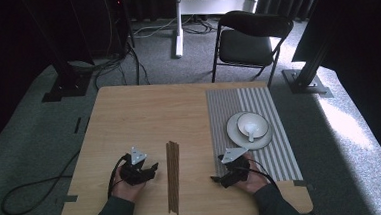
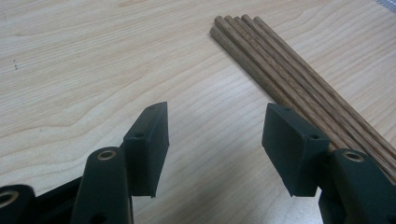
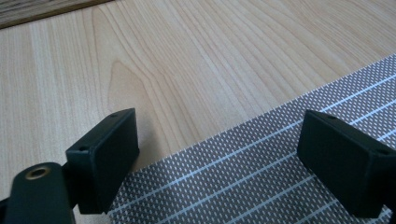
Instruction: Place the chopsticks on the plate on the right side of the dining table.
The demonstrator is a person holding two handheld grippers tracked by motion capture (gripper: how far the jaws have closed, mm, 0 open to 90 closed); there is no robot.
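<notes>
Both grippers rest low over the table [image 1: 144,115] in the high view: the left gripper [image 1: 150,171] just left of the sticks [image 1: 173,176], the right gripper [image 1: 222,178] at the mat's [image 1: 258,108] near corner, a bowl [image 1: 252,124] on a plate [image 1: 235,135] beyond it

Left gripper view: left gripper [image 2: 215,135] spread wide, holding nothing, sticks [image 2: 280,74] touching its right jaw's outer side

Right gripper view: right gripper [image 3: 217,154] gapes empty, straddling the mat [image 3: 261,182] edge
</notes>
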